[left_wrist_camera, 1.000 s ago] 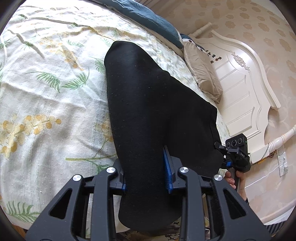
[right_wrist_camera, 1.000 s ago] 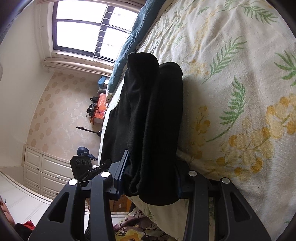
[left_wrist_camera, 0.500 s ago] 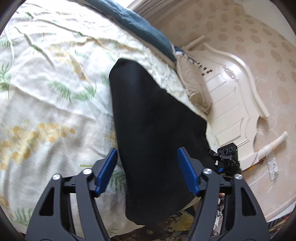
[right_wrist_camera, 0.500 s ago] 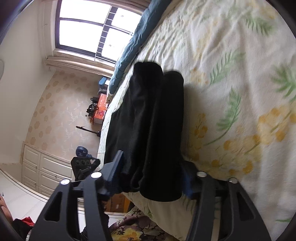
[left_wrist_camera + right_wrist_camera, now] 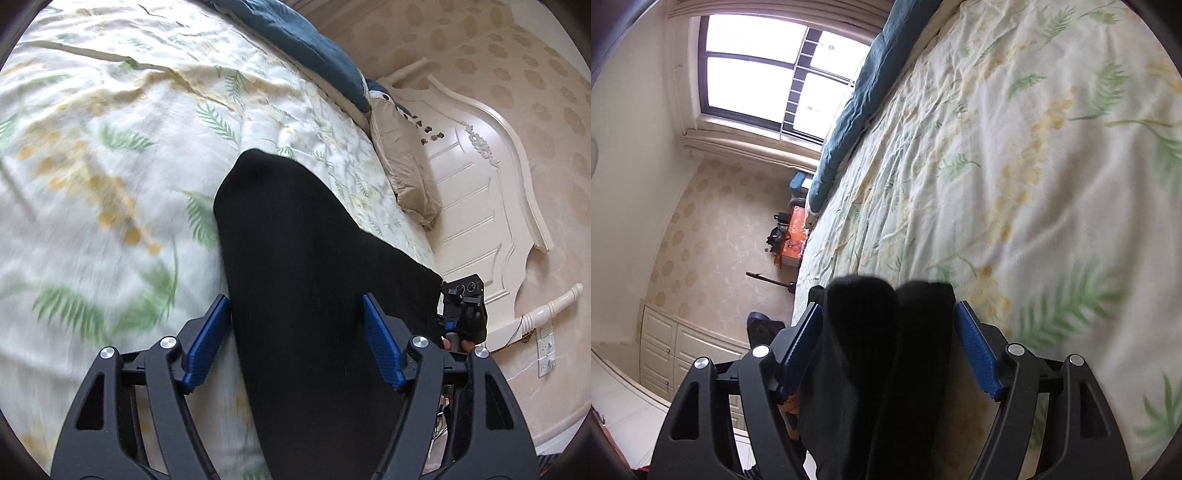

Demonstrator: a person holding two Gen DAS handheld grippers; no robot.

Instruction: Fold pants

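The soft black pants (image 5: 314, 295) are lying long on the flowery bed cover (image 5: 110, 166), pointing far away, with both the left gripper (image 5: 295, 343) and right gripper (image 5: 888, 350) spreading wide around them.

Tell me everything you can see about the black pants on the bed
The black pants look like soft, matte knit fabric with no visible pattern. They lie folded on the floral bedspread, near the bed's edge; the right wrist view shows two rounded, stacked folds side by side. The left gripper and right gripper each straddle the cloth with blue pads spread wide, open rather than pinching. Whether the pads brush the fabric cannot be told. The waistband and hems are not distinguishable.
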